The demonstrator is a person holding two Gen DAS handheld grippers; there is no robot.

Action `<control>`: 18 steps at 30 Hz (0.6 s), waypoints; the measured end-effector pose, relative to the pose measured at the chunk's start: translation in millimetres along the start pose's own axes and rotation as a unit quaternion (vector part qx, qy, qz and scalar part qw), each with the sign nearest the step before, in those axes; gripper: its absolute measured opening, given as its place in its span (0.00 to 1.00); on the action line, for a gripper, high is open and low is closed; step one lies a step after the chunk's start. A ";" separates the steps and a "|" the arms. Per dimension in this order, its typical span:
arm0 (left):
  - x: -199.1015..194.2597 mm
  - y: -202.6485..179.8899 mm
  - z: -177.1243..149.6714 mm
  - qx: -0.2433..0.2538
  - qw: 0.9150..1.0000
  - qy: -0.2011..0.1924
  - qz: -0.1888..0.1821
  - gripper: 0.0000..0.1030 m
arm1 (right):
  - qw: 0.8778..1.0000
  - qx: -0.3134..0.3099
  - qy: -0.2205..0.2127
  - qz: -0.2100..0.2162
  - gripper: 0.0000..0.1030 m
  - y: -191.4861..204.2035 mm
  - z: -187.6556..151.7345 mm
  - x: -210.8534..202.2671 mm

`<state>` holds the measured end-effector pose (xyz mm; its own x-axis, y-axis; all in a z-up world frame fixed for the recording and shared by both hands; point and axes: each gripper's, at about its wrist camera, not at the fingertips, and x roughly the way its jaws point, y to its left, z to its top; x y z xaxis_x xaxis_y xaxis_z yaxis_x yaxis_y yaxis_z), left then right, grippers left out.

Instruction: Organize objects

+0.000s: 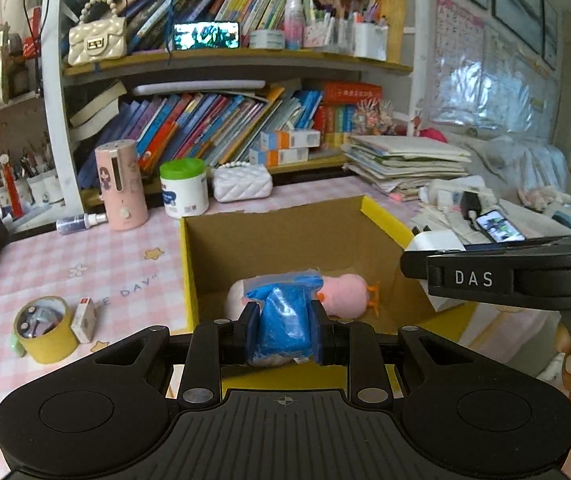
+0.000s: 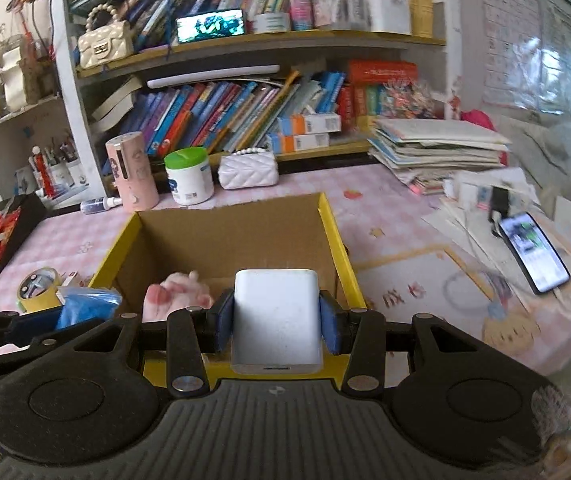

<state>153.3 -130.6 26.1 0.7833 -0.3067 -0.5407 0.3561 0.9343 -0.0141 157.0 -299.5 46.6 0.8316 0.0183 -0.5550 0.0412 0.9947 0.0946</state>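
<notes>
Cluttered pink desk; our left gripper (image 1: 283,326) squeezes a blue bag (image 1: 283,320), right gripper (image 2: 277,322) clamps a white power bank (image 2: 276,320); cardboard box (image 2: 327,216) sits open just ahead, below both; right's marginally nearer, we reckon.

Crammed bookshelf (image 1: 221,120) behind desk with pink checked cloth (image 1: 85,264); posters on right wall (image 1: 485,80); daylight.

Behind the desk stands a wooden bookshelf (image 1: 237,60) full of colourful leaning books, with a cream quilted handbag with a pearl handle (image 1: 96,38) and a lit phone (image 1: 206,35) on its upper board. A pink checked tablecloth (image 1: 85,264) covers the desk. On the far right, a stack of papers (image 1: 405,160) lies near a second lit phone (image 2: 535,252).
</notes>
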 end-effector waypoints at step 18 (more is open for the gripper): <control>79.8 -7.9 -1.1 0.019 0.996 0.079 0.047 0.24 | 0.988 -0.103 0.089 0.072 0.40 9.5 20.9 107.6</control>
<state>212.4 -162.2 -17.8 0.7252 -0.1829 -0.6638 0.3063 0.9491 0.0730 258.4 -290.1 5.0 0.7092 0.1598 -0.6867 -0.1985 0.9798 0.0230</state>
